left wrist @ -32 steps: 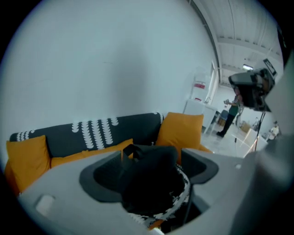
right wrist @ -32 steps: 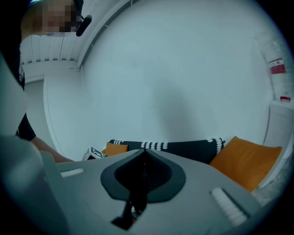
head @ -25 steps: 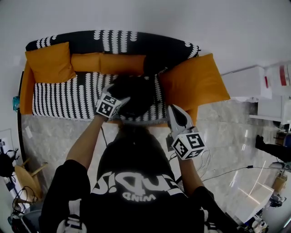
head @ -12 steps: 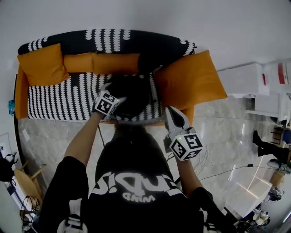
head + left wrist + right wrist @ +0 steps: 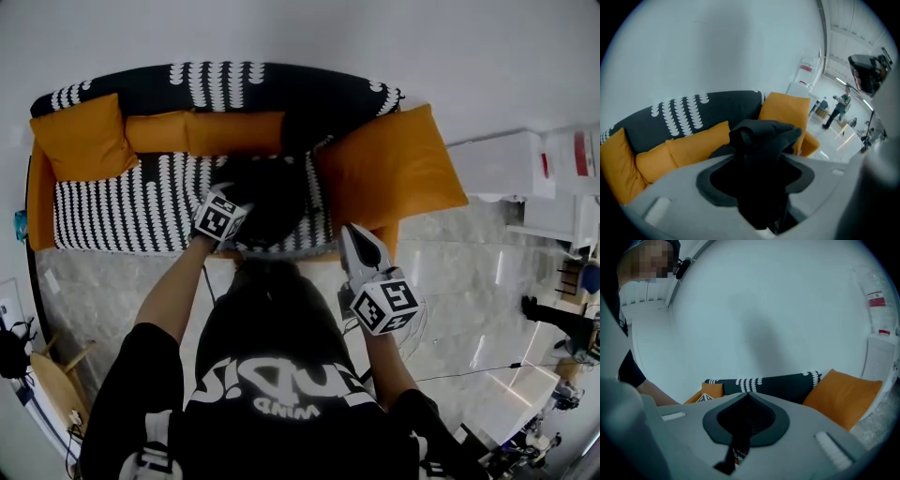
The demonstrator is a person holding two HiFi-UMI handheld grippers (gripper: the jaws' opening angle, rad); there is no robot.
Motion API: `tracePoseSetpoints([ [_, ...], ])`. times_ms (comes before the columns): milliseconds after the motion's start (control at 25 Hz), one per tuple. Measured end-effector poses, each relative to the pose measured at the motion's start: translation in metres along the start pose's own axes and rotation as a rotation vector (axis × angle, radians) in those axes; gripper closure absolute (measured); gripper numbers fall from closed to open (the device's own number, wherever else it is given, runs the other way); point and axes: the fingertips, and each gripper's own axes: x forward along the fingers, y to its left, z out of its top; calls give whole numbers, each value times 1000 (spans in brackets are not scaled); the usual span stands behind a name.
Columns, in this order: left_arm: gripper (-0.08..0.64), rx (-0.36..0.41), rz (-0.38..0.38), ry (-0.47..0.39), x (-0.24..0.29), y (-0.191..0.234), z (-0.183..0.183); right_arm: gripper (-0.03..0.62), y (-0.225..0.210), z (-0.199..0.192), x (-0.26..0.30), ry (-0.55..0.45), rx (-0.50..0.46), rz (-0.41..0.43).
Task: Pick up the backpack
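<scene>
A black backpack (image 5: 272,192) lies on the seat of a black-and-white patterned sofa (image 5: 131,202). My left gripper (image 5: 242,202) reaches onto its near left side. In the left gripper view a bunch of the backpack's black fabric (image 5: 761,133) stands up between the jaws of the left gripper (image 5: 759,157); the jaws have just been closing and pinch it. My right gripper (image 5: 350,234) hangs off the sofa's front edge, to the right of the backpack and apart from it. In the right gripper view the tips of the right gripper (image 5: 747,394) meet with nothing between them.
Orange cushions line the sofa back (image 5: 202,131), with one at the left end (image 5: 80,136) and a large one at the right end (image 5: 394,173). White cabinets (image 5: 511,169) stand to the right. Cables (image 5: 441,361) cross the marble floor. A wooden chair (image 5: 56,375) is at lower left.
My left gripper has sunk a little onto the backpack. The right gripper has drifted slightly beside the sofa's front edge.
</scene>
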Motion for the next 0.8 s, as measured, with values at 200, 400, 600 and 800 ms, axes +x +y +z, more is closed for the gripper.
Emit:
tracePoseSetpoints([
  [200,384,20,-40,56,9,-6,-8,591,-12,-3,0,15,24,-29],
  [400,469,78,-27,51,16,-10,-11,591,-18,-5,2,23,29,-37],
  [600,481,-58,-76,68,19,-11,-14,590,-23,-7,4,26,29,-32],
  [800,487,-114,-116,63,7,-17,-7,590,-21,-9,4,24,36,-26],
])
